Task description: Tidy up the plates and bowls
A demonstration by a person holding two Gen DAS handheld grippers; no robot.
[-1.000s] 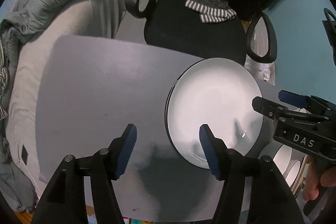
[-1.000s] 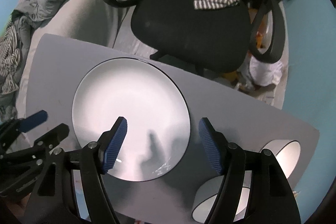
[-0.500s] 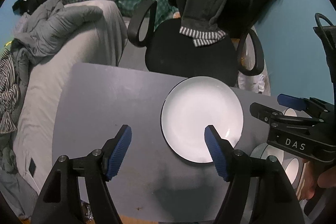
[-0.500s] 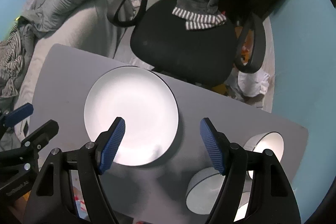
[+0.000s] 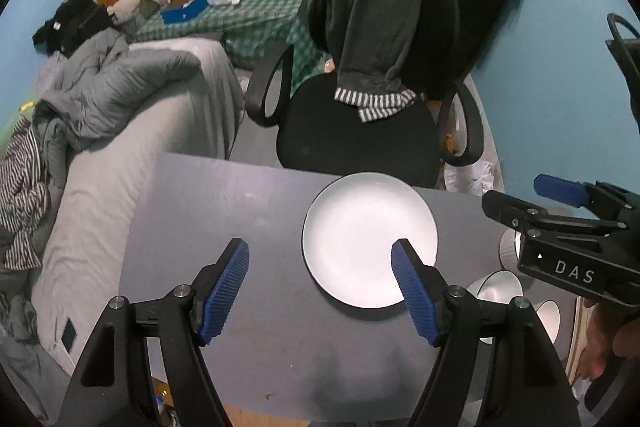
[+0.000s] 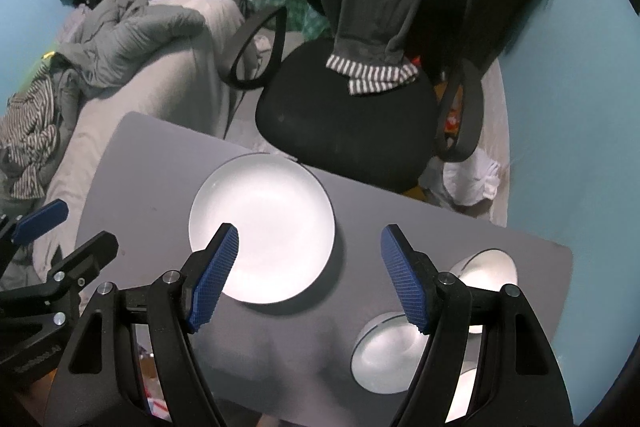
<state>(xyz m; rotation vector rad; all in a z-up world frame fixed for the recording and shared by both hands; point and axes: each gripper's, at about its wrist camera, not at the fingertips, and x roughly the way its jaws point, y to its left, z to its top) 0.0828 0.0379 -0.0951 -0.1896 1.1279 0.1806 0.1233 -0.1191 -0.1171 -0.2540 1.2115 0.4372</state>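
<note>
A white plate (image 5: 370,239) with a dark rim lies flat on the grey table (image 5: 224,211). My left gripper (image 5: 319,245) hovers high above the table, open, with nothing between its blue pads. In the right wrist view the same plate (image 6: 262,227) sits below my right gripper (image 6: 310,231), which is also open and holds nothing. Three white bowls stand at the table's right end: one (image 6: 484,263) at the back, one (image 6: 388,351) in front and one (image 6: 464,395) partly hidden by a finger. Each view shows the other gripper at its edge: the right gripper (image 5: 512,191) and the left gripper (image 6: 86,223).
A black office chair (image 5: 356,139) draped with dark clothes stands just behind the table. A grey-covered bed (image 5: 120,167) piled with clothes runs along the left. A blue wall is on the right. A person's hand (image 5: 600,339) holds the right gripper.
Both grippers have risen away from the table, so the plate and bowls look smaller and more of the room shows. The left jaws stand a little wider than before.
</note>
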